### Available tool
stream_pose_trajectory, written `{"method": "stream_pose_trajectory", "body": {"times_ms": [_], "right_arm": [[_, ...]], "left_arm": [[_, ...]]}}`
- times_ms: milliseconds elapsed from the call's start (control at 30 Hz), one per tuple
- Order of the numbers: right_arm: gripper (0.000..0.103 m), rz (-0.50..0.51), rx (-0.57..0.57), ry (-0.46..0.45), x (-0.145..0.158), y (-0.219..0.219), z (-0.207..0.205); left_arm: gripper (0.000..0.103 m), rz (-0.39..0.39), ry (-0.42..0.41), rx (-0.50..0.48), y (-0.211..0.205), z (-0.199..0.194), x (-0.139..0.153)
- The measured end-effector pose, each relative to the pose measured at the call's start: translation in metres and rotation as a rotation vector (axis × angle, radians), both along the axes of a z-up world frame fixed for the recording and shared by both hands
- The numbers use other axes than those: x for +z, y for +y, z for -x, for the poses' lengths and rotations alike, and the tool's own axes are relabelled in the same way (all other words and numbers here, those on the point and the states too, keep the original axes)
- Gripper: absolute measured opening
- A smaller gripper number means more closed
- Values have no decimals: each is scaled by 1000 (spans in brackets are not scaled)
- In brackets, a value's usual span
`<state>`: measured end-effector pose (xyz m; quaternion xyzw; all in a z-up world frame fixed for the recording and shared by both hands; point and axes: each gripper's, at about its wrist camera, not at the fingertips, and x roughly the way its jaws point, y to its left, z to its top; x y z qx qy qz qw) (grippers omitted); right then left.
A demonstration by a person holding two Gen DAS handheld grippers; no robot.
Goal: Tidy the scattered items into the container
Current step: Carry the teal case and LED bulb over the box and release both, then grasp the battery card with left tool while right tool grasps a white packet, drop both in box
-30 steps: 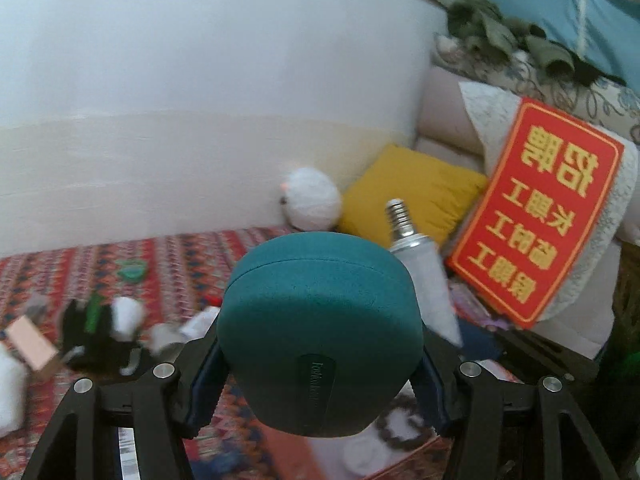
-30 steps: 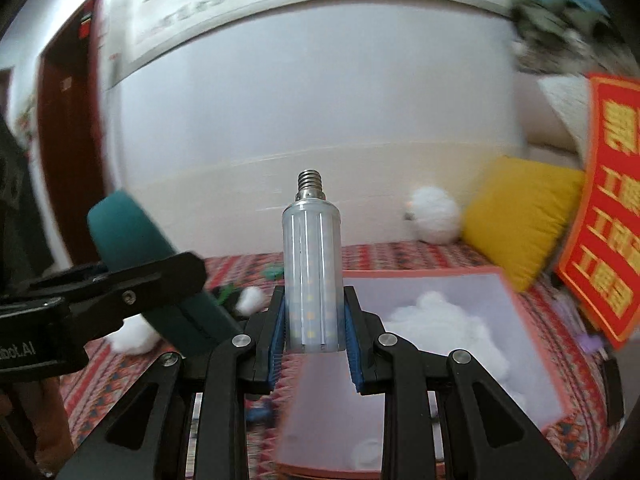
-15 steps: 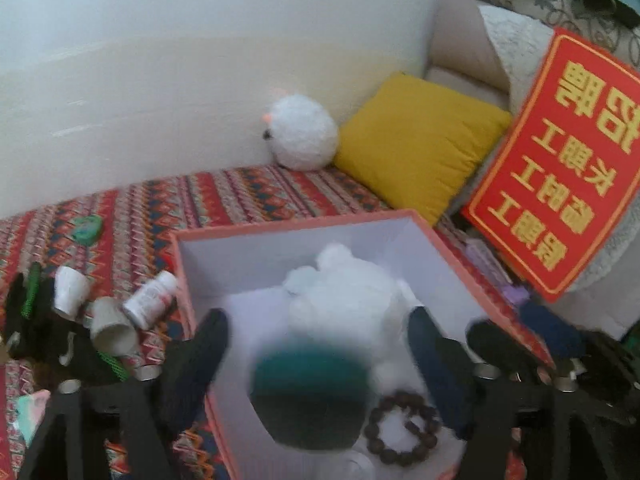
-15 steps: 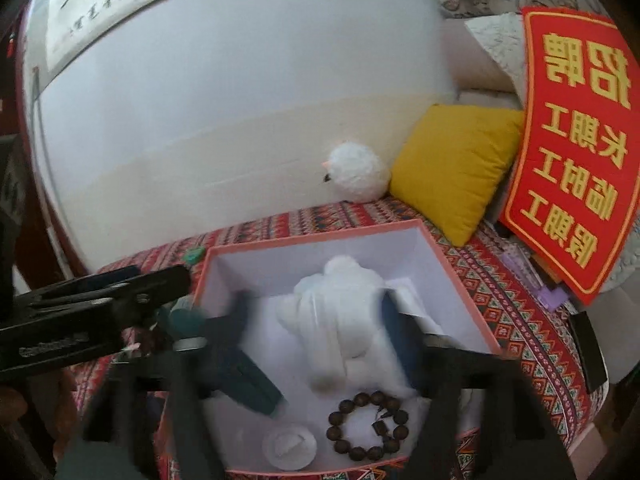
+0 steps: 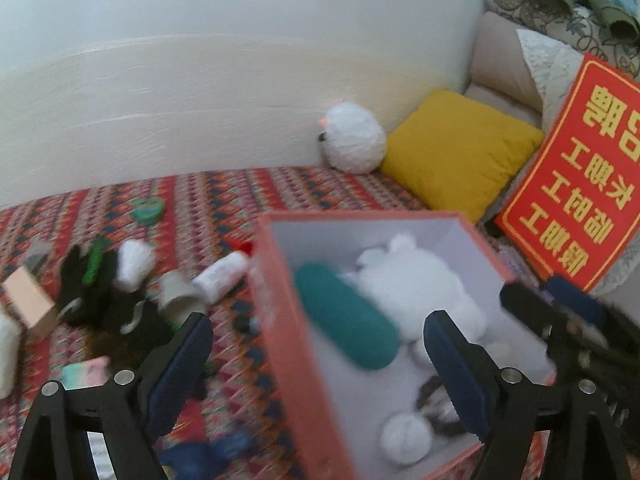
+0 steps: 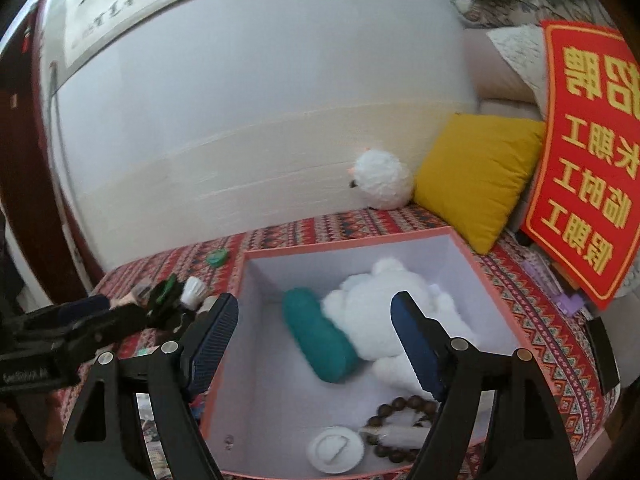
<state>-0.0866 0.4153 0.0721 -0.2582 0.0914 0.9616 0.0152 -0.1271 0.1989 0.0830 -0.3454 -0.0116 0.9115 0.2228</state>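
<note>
A salmon-edged box point(image 6: 344, 242) point(image 5: 280, 320) with a white inside stands on the patterned cloth. In it lie a teal case point(image 6: 318, 334) point(image 5: 346, 316), a white plush toy point(image 6: 384, 308) point(image 5: 424, 288), a bead bracelet point(image 6: 394, 406), a white lid point(image 6: 335, 448) and a bulb point(image 6: 400, 436) lying flat. My right gripper point(image 6: 314, 348) hangs open and empty over the box. Over the box's left wall my left gripper point(image 5: 318, 364) is open and empty too. Left of the box lie a white bottle point(image 5: 222, 274), paper cups point(image 5: 176, 294), a black glove point(image 5: 100, 300) and a green disc point(image 5: 147, 210).
A yellow cushion point(image 6: 476, 176), a white fluffy ball point(image 6: 382, 180) and a red sign point(image 6: 588, 152) stand along the wall and sofa to the right. A pink box point(image 5: 28, 302) and other small clutter lie at the far left. A dark phone point(image 6: 602, 354) lies right of the box.
Both grippers opened: the teal case dropped from the left one and the bulb from the right one into the box. Both views tilted down toward the box.
</note>
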Motion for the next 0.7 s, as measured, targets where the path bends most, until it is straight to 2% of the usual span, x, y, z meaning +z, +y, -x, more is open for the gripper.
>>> {"method": "stream_pose_trajectory", "body": {"times_ms": [100, 167, 233, 300, 367, 433, 467, 533, 567, 633, 700], "right_arm": [[82, -15, 52, 5, 2, -30, 0], [82, -16, 100, 13, 6, -55, -8], [82, -13, 173, 27, 8, -84, -21], [86, -17, 256, 44, 4, -115, -42], [96, -38, 344, 31, -11, -148, -60], [96, -49, 417, -56, -38, -177, -62], [96, -52, 452, -102, -52, -191, -62], [94, -18, 488, -252, -92, -212, -51], [88, 16, 492, -335, -113, -218, -45], [79, 107, 492, -484, -152, -220, -33], [78, 201, 472, -579, -182, -217, -28]], "left_arm": [[90, 25, 16, 69, -44, -14, -7], [90, 46, 41, 171, -85, -32, -9], [90, 51, 85, 258, -122, -58, -4], [91, 63, 153, 357, -163, -97, 7], [103, 65, 226, 448, -202, -136, 17], [103, 83, 239, 527, -229, -152, 14], [103, 92, 208, 545, -239, -151, 7], [103, 88, 115, 533, -250, -138, -14], [103, 83, 37, 500, -251, -125, -32], [103, 66, -67, 414, -244, -102, -64], [103, 47, -166, 348, -231, -75, -95]]}}
